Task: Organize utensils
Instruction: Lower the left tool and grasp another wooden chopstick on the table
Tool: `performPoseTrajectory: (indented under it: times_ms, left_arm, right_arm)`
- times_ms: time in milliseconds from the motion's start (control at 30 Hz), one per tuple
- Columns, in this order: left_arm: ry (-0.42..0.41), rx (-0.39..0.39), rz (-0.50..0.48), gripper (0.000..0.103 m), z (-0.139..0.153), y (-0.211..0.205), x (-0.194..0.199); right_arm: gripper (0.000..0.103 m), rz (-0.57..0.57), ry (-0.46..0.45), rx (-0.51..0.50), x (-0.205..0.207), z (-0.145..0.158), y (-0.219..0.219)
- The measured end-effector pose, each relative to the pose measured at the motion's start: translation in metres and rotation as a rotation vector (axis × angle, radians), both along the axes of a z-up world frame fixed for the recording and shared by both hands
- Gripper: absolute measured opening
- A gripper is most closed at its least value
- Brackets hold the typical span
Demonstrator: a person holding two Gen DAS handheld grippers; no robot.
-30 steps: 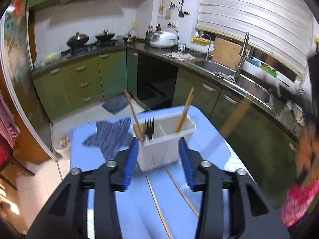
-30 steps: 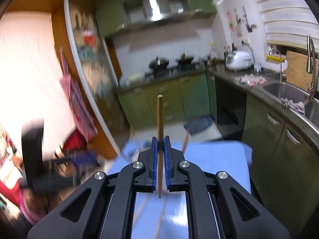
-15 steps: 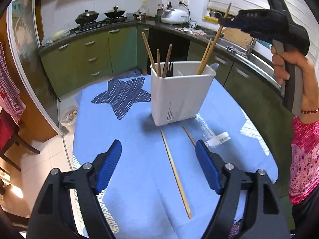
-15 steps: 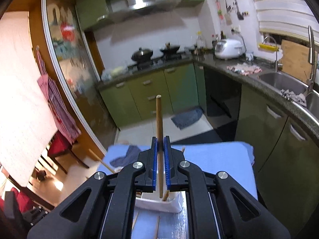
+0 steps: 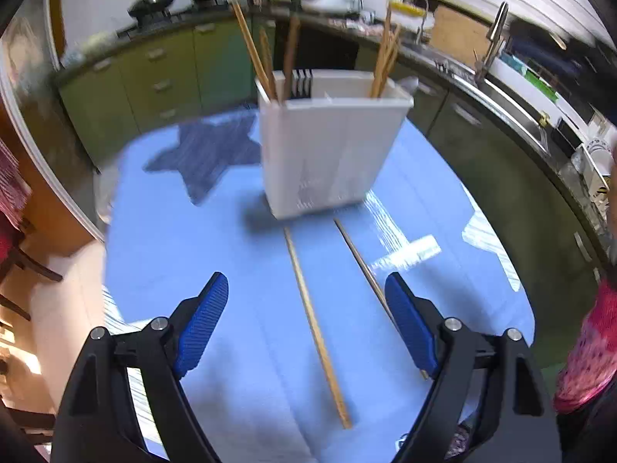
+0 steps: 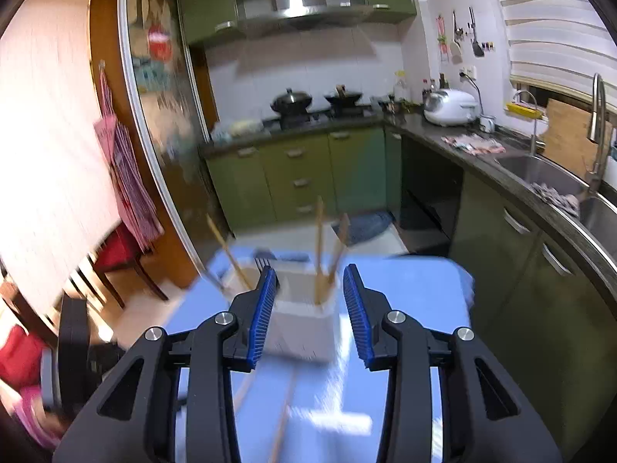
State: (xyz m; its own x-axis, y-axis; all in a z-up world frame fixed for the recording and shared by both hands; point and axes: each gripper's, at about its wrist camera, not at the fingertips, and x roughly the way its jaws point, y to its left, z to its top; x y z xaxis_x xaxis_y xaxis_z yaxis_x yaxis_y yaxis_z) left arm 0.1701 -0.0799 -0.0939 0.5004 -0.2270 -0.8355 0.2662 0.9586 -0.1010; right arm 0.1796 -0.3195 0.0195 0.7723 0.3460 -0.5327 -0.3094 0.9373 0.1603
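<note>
White caddy (image 5: pixel 327 154), seemingly 6 chopsticks.

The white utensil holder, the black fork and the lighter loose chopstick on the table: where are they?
white utensil holder (image 5: pixel 327 154), left wrist view, on its front wall.
black fork (image 5: pixel 302 83), left wrist view, on its tines above the rim.
lighter loose chopstick (image 5: pixel 314 320), left wrist view, mid-shaft, lying on the blue cloth.

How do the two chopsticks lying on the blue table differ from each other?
The pale chopstick lies fully in view between the open pads of the left hand-held gripper; the darker chopstick runs to the right, its near end hidden behind the right pad. The pale one looks light wood and thicker; the darker one looks brownish and thinner. Both lie flat on the blue table in front of the white holder, untouched.
</note>
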Motion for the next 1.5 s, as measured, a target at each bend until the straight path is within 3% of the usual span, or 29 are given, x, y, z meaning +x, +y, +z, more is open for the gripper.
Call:
performPoseTrajectory:
  times_ms: [133,300,433,500,800,933,1033,1267,1500]
  left_arm:
    - [0.108,-0.009,0.026,0.078,-0.034,-0.006,0.022]
    - [0.197,0.016,0.081,0.07,-0.069,-0.015,0.051]
    - [0.252,0.038,0.107,0.052,-0.088,-0.021,0.067]
    - [0.272,0.059,0.111,0.042,-0.096,-0.025,0.072]
    - [0.291,0.119,0.099,0.031,-0.107,-0.043,0.076]
    - [0.288,0.142,0.095,0.013,-0.108,-0.048,0.077]
    - [0.293,0.142,0.1,0.007,-0.108,-0.049,0.076]
    - [0.285,0.123,0.095,0.006,-0.105,-0.043,0.07]
    - [0.158,0.078,0.082,0.006,-0.063,-0.021,0.041]
  right_arm:
    - [0.038,-0.013,0.079,-0.025,-0.027,-0.049,-0.016]
    - [0.038,-0.024,0.207,-0.029,-0.036,-0.104,-0.038]
    - [0.038,-0.043,0.253,0.013,-0.038,-0.125,-0.06]
    - [0.038,-0.05,0.258,0.021,-0.039,-0.128,-0.068]
    - [0.042,-0.049,0.27,0.051,-0.032,-0.132,-0.079]
    - [0.042,-0.054,0.278,0.059,-0.031,-0.134,-0.08]
    - [0.042,-0.057,0.286,0.064,-0.03,-0.136,-0.083]
    - [0.042,-0.053,0.288,0.052,-0.031,-0.134,-0.076]
    - [0.048,-0.024,0.321,0.0,-0.027,-0.138,-0.057]
